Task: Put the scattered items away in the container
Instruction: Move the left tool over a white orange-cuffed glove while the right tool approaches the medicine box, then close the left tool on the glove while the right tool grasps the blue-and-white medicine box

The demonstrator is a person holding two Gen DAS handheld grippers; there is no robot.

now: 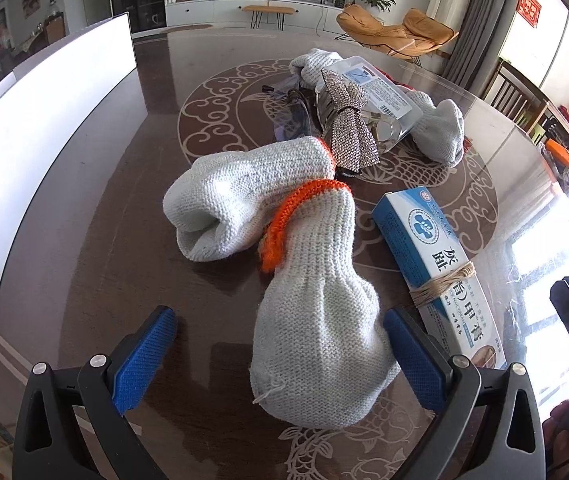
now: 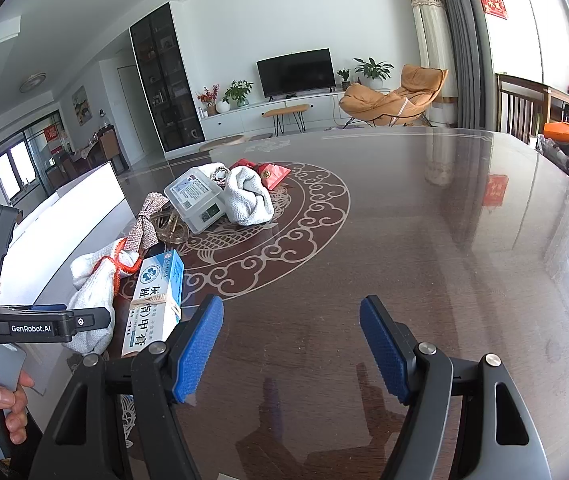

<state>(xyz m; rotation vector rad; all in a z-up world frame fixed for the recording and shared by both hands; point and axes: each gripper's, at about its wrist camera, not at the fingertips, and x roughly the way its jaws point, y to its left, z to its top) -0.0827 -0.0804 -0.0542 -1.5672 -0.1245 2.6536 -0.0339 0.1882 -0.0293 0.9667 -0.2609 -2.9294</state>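
Your left gripper (image 1: 280, 350) has its fingers apart around the near white glove (image 1: 316, 344); the blue box (image 1: 430, 264) lies just right. Your right gripper (image 2: 290, 346) hovers over bare surface (image 2: 424, 240), fingers apart.

Bare dark glossy tabletop (image 2: 424, 240) is lying open ahead of the right gripper (image 2: 291, 346); white knitted orange-cuffed glove (image 1: 316, 320) and blue-white rubber-banded box (image 1: 436, 264) are crowding the left gripper (image 1: 280, 344).

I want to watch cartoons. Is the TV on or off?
Off, it looks like. The TV screen is plain dark in both views, with no picture showing.
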